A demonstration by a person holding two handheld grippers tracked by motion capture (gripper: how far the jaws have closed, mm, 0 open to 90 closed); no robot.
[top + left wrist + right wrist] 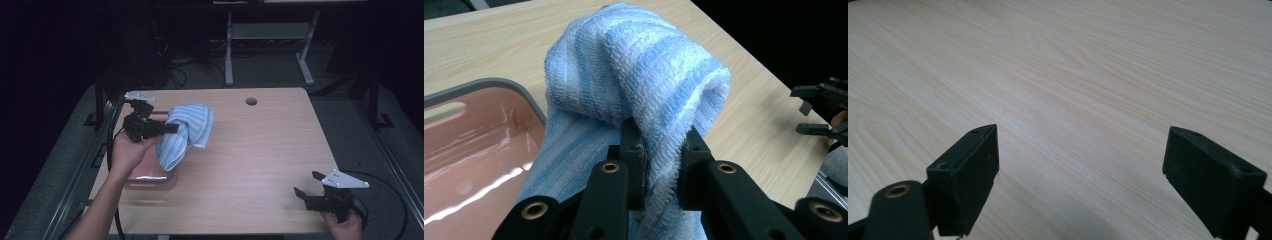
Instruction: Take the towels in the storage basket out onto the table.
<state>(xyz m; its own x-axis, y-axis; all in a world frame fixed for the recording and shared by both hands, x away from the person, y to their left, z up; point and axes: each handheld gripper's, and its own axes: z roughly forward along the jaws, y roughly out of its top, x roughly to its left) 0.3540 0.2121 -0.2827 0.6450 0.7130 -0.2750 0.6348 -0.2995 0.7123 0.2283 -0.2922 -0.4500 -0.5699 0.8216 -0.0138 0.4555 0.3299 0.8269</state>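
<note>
Left tongs point(659, 165) pinch blue towel point(639, 85); right tongs point(1098, 175) wide apart — empty

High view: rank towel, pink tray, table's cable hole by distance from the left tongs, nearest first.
1. Blue striped towel: clamped in the left tongs.
2. Pink tray: just below them, at the table's left edge.
3. Cable hole: far side, toward the right.

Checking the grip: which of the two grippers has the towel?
The left gripper, jaws pinching the blue striped towel beside the pink tray; the right gripper is open, empty.
</note>
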